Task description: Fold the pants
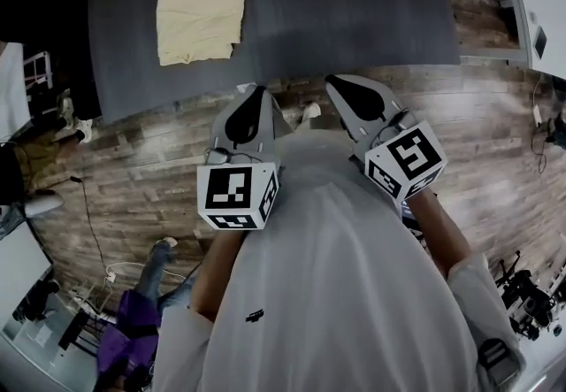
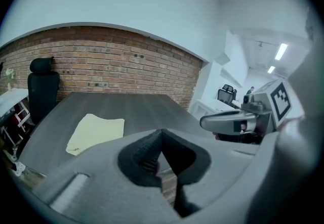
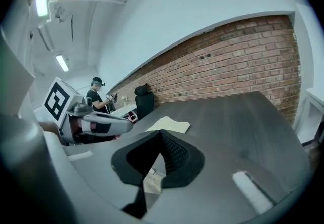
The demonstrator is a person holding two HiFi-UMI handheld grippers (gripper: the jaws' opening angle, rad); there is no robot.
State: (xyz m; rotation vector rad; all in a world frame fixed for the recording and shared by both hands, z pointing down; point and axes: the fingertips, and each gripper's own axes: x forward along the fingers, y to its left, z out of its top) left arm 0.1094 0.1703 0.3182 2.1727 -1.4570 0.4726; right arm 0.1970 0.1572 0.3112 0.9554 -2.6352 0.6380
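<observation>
Two hand-held grippers closed, empty: left, right; pants on dark table; brick wall.

**White shirt, grey tools**

The person wore a loose white shirt with a small dark logo on its front and wide sleeves at either side. Beyond the shirt's hem, the left gripper and right gripper were smooth grey shells with black ribbed pads inside. At the end nearest the shirt, each bore a white marker cube printed with black squares. Thin dark cables looped beside the cubes.
</observation>
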